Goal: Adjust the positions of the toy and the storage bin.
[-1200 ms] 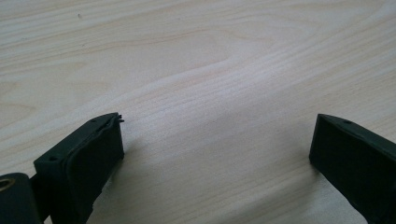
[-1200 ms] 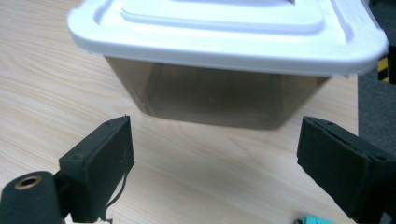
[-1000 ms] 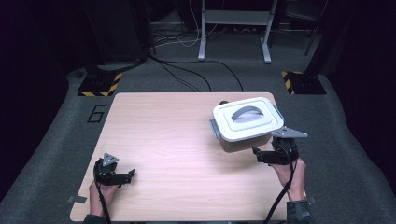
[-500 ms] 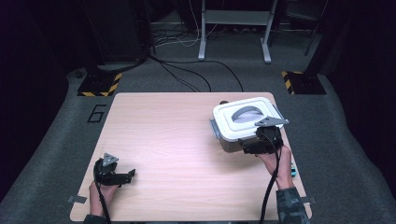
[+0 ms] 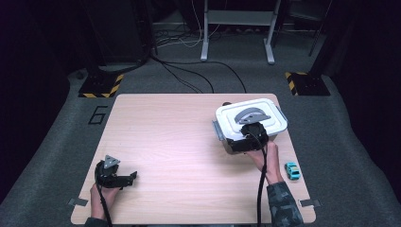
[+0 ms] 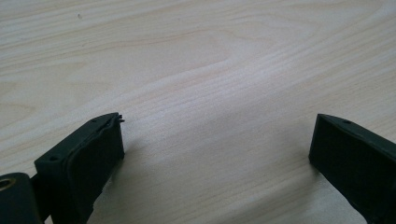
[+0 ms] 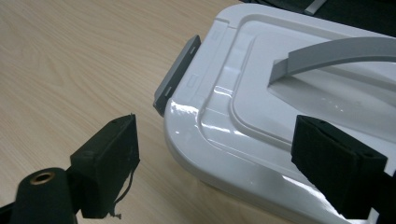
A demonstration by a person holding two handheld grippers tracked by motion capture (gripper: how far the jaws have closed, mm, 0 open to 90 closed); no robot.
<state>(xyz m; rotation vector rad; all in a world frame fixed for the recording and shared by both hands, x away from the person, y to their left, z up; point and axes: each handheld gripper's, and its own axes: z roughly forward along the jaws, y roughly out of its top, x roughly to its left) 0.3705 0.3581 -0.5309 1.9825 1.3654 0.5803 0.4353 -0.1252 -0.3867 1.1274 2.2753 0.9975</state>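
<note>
A white lidded box (image 5: 235,117) with a grey arched handle (image 5: 253,113) and a grey side latch (image 5: 216,130) stands at the right of the wooden table (image 5: 179,142). My right gripper (image 5: 253,127) hovers over the box's near edge. In the right gripper view the box (image 7: 261,121) lies between the jaws of the right gripper (image 7: 217,119), beside the latch (image 7: 177,77) and below the handle (image 7: 336,53). Those jaws have just been closing, but the pads stand apart from the box. My left gripper (image 5: 134,175) rests open near the table's front left. Bare wood shows between the left gripper's (image 6: 219,121) jaws.
A small blue toy car (image 5: 292,170) lies near the table's right edge, beside the right forearm. Cables, a metal stand and yellow-black striped blocks are on the dark floor beyond the table.
The right gripper has moved left and slightly away from the person, from the box's near right side to over its near edge. The left gripper has stayed where it was.
</note>
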